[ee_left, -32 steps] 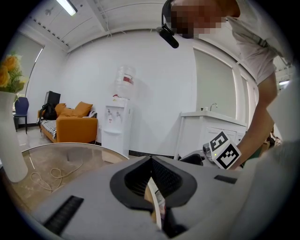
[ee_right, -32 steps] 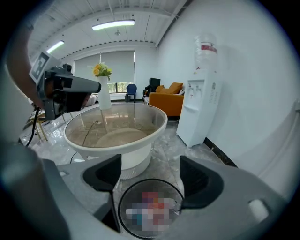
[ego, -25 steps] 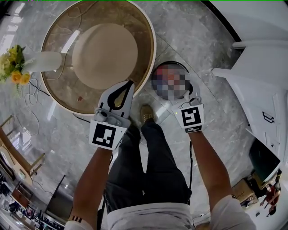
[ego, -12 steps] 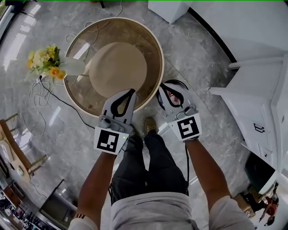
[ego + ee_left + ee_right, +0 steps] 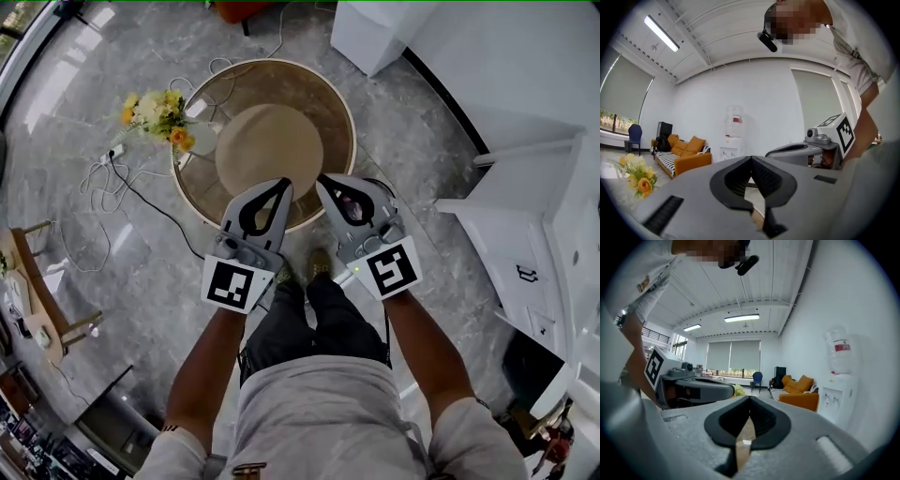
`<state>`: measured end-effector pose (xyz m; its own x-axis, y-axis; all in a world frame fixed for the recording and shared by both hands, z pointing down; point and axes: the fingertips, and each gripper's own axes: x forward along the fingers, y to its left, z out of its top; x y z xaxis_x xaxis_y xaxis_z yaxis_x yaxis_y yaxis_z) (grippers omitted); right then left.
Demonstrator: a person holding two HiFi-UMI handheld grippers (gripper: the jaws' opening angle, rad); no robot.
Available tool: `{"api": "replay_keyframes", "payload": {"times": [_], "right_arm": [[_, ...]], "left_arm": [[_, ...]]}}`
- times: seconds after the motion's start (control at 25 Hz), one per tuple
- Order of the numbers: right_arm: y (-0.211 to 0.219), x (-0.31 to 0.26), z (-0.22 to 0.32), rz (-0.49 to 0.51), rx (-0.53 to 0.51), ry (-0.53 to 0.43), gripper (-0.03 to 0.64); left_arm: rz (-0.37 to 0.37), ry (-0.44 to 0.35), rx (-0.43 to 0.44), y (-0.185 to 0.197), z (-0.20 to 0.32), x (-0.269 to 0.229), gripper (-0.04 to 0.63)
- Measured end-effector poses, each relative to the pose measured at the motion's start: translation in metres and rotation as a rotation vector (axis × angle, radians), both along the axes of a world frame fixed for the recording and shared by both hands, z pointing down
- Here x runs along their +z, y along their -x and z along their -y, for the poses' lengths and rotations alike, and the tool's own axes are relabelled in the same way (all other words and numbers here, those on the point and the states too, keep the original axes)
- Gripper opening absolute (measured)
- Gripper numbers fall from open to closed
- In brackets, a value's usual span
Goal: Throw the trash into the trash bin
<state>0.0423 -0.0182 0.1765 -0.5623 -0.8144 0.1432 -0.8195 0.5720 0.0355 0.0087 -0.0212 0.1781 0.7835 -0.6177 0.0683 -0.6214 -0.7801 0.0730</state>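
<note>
Both grippers are held up side by side at about waist height, pointing level. My left gripper [image 5: 279, 185] is shut, its tips meeting with nothing between them [image 5: 751, 158]. The right gripper [image 5: 322, 178] is shut too and holds nothing [image 5: 750, 399]. The black trash bin [image 5: 382, 188] stands on the floor far below, mostly hidden behind the right gripper; only an arc of its rim shows. No loose trash is visible. Each gripper shows in the other's view: the right gripper [image 5: 811, 146] and the left gripper [image 5: 696, 386].
A round glass table [image 5: 330, 94] with a beige centre stands below and ahead. A vase of yellow flowers [image 5: 155, 111] sits at its left, with cables [image 5: 141, 202] on the marble floor. White cabinets [image 5: 525, 178] line the right. An orange sofa [image 5: 686, 157] and a water dispenser [image 5: 732, 133] stand across the room.
Both grippers have risen well above the floor and away from the bin. The table and bin now look smaller and farther below. The right gripper no longer hangs over the bin's mouth.
</note>
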Motion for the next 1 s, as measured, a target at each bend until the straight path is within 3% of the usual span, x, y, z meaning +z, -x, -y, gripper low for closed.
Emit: {"api": "replay_keyframes", "payload": {"times": [0.2,0.6,1.0], "right_arm": [[0.011,-0.038,-0.018,0.019,-0.021,-0.019,0.002],[0.022,-0.100,-0.044,0.045,-0.034,-0.088,0.002],[0.040,-0.124,-0.039,0.024,-0.045,-0.143,0.000]], "left_arm": [[-0.006,-0.025,0.011,0.010,-0.016,-0.038,0.000],[-0.097,-0.106,0.007,0.020,-0.034,-0.115,0.000],[-0.115,-0.134,-0.006,0.043,-0.036,-0.141,0.000]]}}
